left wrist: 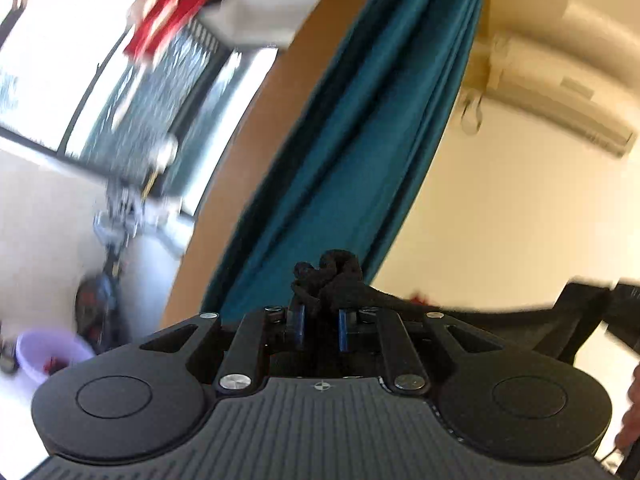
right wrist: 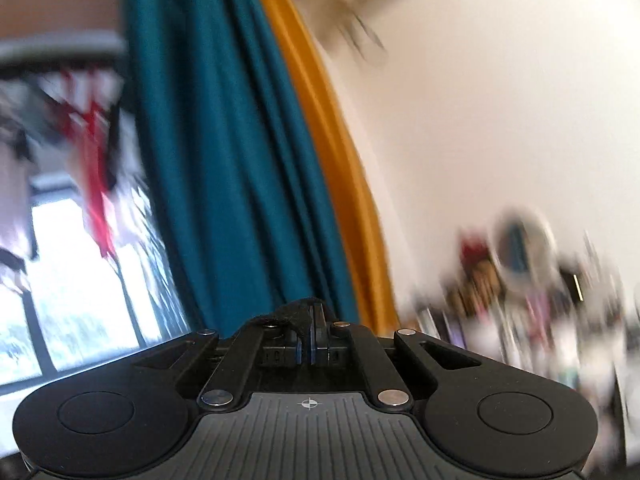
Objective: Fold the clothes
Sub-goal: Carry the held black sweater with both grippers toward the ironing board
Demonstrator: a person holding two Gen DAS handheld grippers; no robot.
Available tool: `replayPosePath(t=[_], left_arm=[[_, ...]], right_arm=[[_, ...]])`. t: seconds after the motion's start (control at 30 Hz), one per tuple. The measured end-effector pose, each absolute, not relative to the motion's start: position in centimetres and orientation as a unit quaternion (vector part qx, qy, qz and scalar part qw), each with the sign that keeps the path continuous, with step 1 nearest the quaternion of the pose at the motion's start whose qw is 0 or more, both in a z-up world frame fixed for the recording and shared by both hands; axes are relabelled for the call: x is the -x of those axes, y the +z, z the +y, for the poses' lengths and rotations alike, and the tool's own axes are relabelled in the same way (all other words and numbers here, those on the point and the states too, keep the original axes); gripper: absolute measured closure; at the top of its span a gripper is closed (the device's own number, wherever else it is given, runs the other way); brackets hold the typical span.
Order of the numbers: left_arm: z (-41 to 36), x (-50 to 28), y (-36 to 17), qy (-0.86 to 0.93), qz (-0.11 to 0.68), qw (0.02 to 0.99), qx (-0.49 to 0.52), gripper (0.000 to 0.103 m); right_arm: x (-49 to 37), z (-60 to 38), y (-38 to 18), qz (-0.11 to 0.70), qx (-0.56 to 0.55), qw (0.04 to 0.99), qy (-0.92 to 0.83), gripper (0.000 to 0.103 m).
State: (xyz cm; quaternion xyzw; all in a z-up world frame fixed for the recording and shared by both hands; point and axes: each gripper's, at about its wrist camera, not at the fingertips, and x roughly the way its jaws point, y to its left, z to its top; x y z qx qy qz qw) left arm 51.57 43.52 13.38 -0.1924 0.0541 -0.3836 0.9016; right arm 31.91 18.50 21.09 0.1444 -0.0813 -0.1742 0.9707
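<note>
Both cameras point up and out into the room, and both views are smeared with blur. In the left wrist view the left tongs point(left wrist: 320, 320) are pinched on a bunched knot of black garment point(left wrist: 332, 276) — the cloth bulges up above the blue-edged fingertips point(left wrist: 298, 322) and then runs off to the right as a taut dark band towards the frame edge, where it widens into a larger black shape. At that far right edge a bit of a hand point(left wrist: 632, 408) shows, partly cut off.

In the right wrist view the right tongs point(right wrist: 314, 338) are drawn almost fully together, the blue-edged pads nearly meeting, with a thin fold of the same black fabric point(right wrist: 292, 312) caught between them and draped over the left-hand finger. So the garment is held aloft between the two tools, clear of any surface that can be seen.

Behind the tools hangs a teal curtain point(left wrist: 360, 140), bordered by an orange-brown strip point(right wrist: 332, 152). A window point(left wrist: 60, 60) lies to the left of it, with red and white clothes point(left wrist: 168, 16) hanging in front of the glass. A wall air conditioner point(left wrist: 560, 108) sits high on the pale wall to the right, and a lilac basin point(left wrist: 48, 356) rests on the floor at lower left. The right wrist view also shows a cluttered shelf area point(right wrist: 520, 280), too blurred to make out.
</note>
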Motion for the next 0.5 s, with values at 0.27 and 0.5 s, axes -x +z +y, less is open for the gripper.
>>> replayPosePath(t=[0.27, 0.5], left_arm=[[44.0, -50.1, 13.3, -0.431, 0.054, 0.885, 0.165, 0.010], [40.1, -49.2, 5.0, -0.487, 0.146, 0.859, 0.051, 0.009]], right_arm=[[-28.7, 22.0, 27.7, -0.141, -0.083, 0.978, -0.128, 0.100], [-28.2, 23.1, 26.5, -0.097, -0.095, 0.982, -0.133, 0.100]])
